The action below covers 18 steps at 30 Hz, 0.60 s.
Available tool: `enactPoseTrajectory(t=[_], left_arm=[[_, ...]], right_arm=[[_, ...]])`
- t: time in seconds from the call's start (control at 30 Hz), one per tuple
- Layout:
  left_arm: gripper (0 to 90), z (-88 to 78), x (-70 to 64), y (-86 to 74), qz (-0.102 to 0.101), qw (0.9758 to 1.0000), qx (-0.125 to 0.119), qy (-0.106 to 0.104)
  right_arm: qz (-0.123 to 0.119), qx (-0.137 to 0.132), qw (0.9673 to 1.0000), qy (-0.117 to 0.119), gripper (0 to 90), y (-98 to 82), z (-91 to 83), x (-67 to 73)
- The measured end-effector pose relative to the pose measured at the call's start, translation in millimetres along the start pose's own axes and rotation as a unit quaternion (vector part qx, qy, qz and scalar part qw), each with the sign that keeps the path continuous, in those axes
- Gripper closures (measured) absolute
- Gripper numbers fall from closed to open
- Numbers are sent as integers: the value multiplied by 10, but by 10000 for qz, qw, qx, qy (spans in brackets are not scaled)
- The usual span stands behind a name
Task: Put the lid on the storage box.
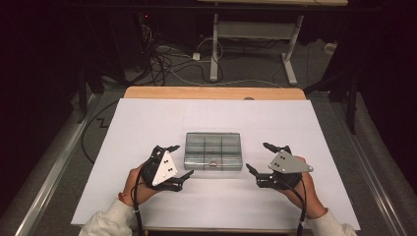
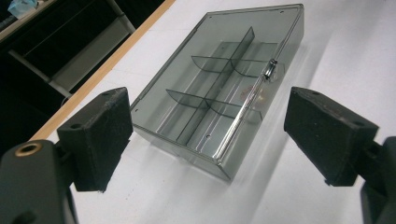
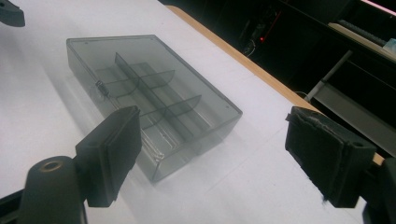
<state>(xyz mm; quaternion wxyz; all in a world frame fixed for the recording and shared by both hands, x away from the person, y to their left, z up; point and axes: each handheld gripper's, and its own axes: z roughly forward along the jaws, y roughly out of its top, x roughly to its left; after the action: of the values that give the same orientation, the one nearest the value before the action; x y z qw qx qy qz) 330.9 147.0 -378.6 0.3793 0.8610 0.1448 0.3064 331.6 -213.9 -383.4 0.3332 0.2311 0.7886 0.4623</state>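
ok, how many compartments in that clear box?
6, in the lidded box: two rows of three, one long divider crossed by two short ones. The latch sits on its near side. None look hidden.

The lid's grey tint and glare veil the compartment floors of the clear plastic box (image 1: 213, 151), and a small pale item beside its latch (image 2: 270, 71) stays too blurred to identify. The left gripper (image 2: 208, 133) and right gripper (image 3: 215, 149) have their bodies cut off by the bottom edges of their own views. Beyond the table (image 1: 147, 113), the room sinks into darkness.
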Motion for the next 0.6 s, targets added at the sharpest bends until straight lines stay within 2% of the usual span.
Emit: enactPoseTrajectory(t=[0.23,0.6], left_arm=[[149,-28,-15,-77,30,10000,19,45],[149,-119,-44,-152,76,9999,73,105]], right_arm=[[-32,13,10000,30,189,-47,-62,23],[-119,50,9999,-76,191,-135,-175,14]])
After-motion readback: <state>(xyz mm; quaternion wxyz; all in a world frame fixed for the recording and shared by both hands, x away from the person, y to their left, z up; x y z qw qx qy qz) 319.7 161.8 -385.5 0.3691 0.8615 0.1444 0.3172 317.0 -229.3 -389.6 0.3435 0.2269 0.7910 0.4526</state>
